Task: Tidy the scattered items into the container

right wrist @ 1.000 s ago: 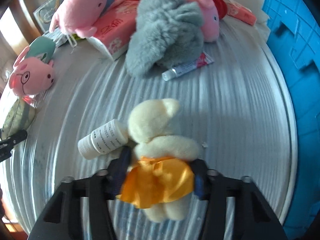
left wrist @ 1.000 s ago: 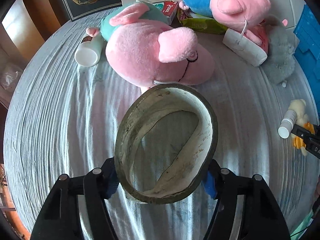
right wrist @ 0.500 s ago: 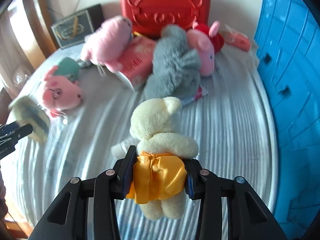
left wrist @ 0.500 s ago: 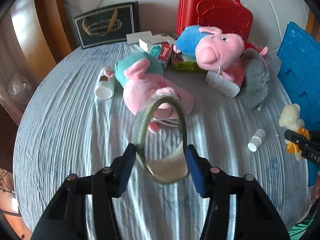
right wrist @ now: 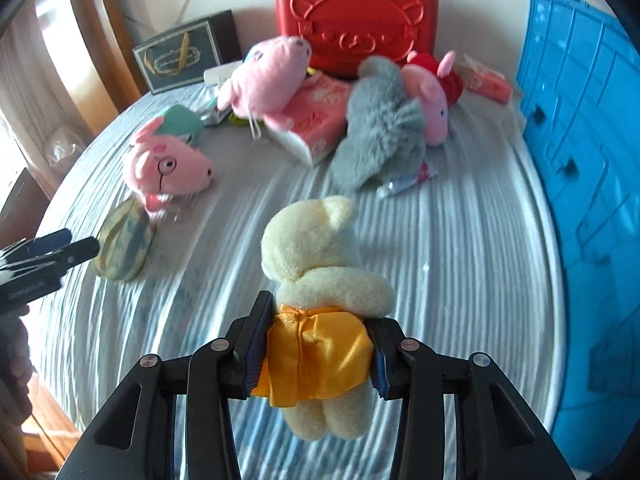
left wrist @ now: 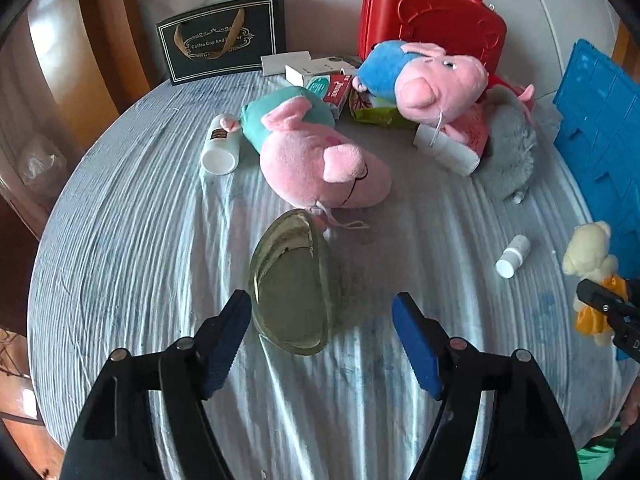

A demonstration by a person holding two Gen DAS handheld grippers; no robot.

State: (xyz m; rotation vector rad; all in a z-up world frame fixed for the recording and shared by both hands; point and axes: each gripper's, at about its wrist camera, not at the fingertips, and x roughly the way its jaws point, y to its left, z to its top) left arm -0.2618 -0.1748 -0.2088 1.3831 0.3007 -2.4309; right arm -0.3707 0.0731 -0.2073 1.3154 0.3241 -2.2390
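My left gripper (left wrist: 322, 318) is open. An olive tape roll (left wrist: 289, 282) stands free of the pads, tilted on edge on the striped cloth just ahead of the left finger; it also shows in the right wrist view (right wrist: 124, 242). My right gripper (right wrist: 316, 354) is shut on a cream teddy bear in a yellow dress (right wrist: 316, 280), held above the cloth. The bear also shows at the right edge of the left wrist view (left wrist: 592, 264). The blue crate (right wrist: 588, 160) stands at the right.
On the round table lie pink pig plushes (left wrist: 320, 164) (left wrist: 432, 80), a grey plush (right wrist: 380, 132), white bottles (left wrist: 219, 148) (left wrist: 513, 256), a tube (right wrist: 408, 180), tissue pack (right wrist: 316, 124) and small boxes (left wrist: 320, 72). A red case (right wrist: 356, 16) and dark gift bag (left wrist: 222, 38) stand at the back.
My left gripper has opened and let go of the tape roll, which now sits on the cloth. My right gripper has lifted the bear up and back from the table.
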